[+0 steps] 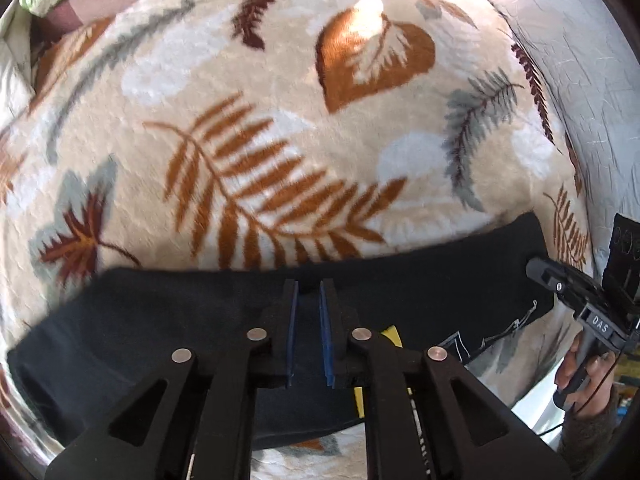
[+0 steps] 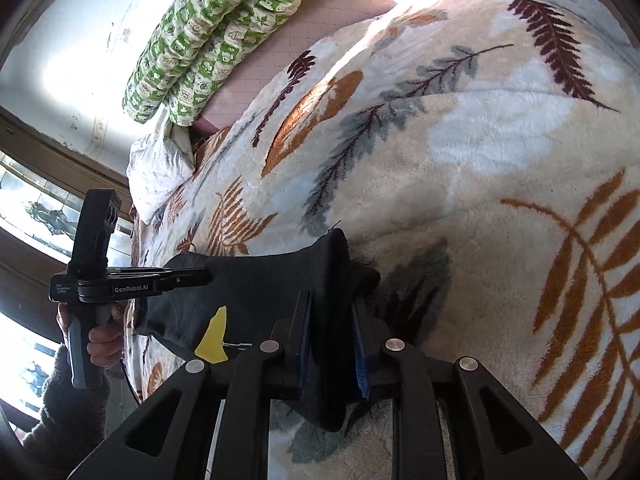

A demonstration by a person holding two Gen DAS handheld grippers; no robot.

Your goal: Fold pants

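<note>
The pants [image 1: 420, 284] are dark, matt, smooth-woven cloth with a flat yellow patch [image 2: 214, 338] and thin pale stitching. Beneath them lies a blanket [image 1: 280, 120] of thick, fuzzy fleece, soft and napped, printed with leaves. At the far side a quilt [image 2: 212, 36] of green-patterned cotton looks padded and puckered, and a white pillow [image 2: 158, 168] shows crinkled cloth. The left gripper [image 1: 308, 292] and right gripper [image 2: 330, 304] are matt black plastic with dull silver metal pins and blue, ridged rubbery pads.
</note>
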